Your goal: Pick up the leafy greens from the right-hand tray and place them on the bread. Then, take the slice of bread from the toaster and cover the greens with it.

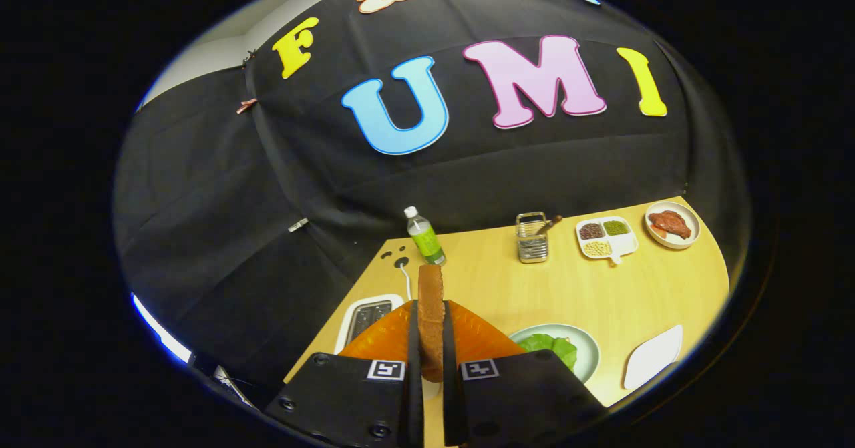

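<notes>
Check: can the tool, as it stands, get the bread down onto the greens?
Probably yes. The tool is shut on the bread slice, lifted above the table; the greens lie uncovered on the plate just right of its fingers.

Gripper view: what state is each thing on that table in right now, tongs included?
Tongs: shut on the bread slice.
Bread slice: held on edge, lifted above the table.
Toaster: slots empty.
Leafy greens: lying on the round plate.
Round plate: holding the greens.
Bottle: upright, capped.
Divided dish: compartments filled.
White tray: empty.
Small plate: holding reddish food.
</notes>
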